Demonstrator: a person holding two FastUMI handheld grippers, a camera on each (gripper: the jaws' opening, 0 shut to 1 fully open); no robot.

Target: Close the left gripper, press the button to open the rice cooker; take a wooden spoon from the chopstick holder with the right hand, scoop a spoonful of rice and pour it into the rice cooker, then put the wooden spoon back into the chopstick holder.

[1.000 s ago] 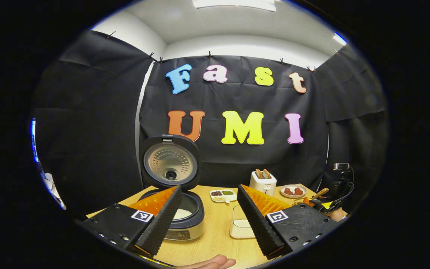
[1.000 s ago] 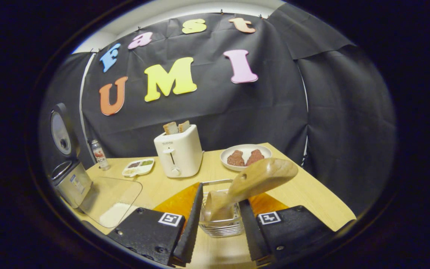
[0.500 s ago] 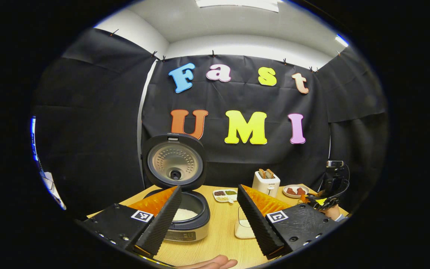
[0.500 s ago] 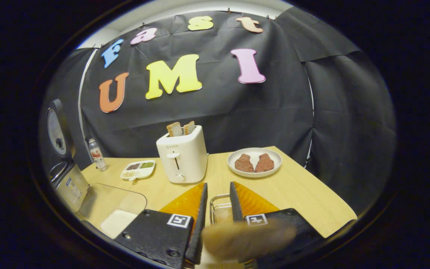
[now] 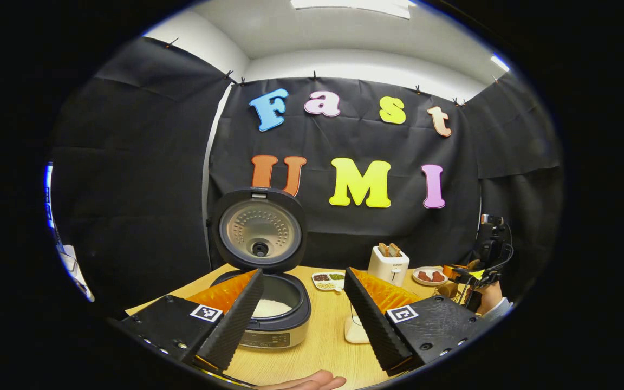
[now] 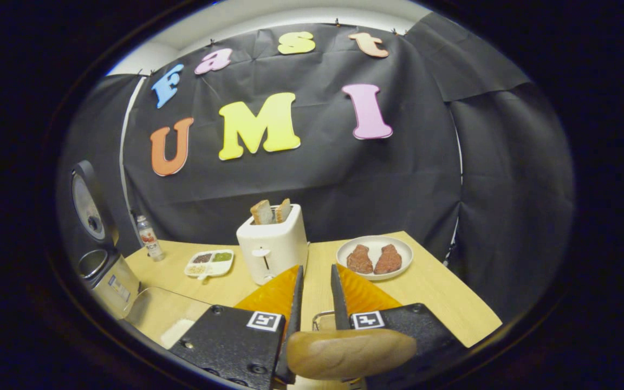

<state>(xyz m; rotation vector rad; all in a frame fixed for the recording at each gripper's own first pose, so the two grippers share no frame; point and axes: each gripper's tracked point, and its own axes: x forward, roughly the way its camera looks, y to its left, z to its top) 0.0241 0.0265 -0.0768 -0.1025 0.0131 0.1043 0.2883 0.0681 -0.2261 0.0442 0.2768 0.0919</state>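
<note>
The rice cooker (image 5: 268,303) stands open, lid upright, white rice visible in its pot; it sits left of the toaster (image 6: 272,246) on the table (image 6: 431,292). The left gripper (image 5: 304,309) hangs near the cooker, fingers wide and empty. Right of the toaster, the right gripper (image 6: 316,292) has narrowed its fingers on the wooden spoon (image 6: 350,353), which a second ago stood in the chopstick holder (image 6: 323,317) and now lies across the gripper's base, lifted. Judgement: extraction is done; scooping follows.

table (image 6: 431,287) | rice cooker (image 5: 277,311) | toaster (image 6: 272,249) | plate (image 6: 375,258) | sectioned dish (image 6: 209,262) | bottle (image 6: 149,242)
</note>
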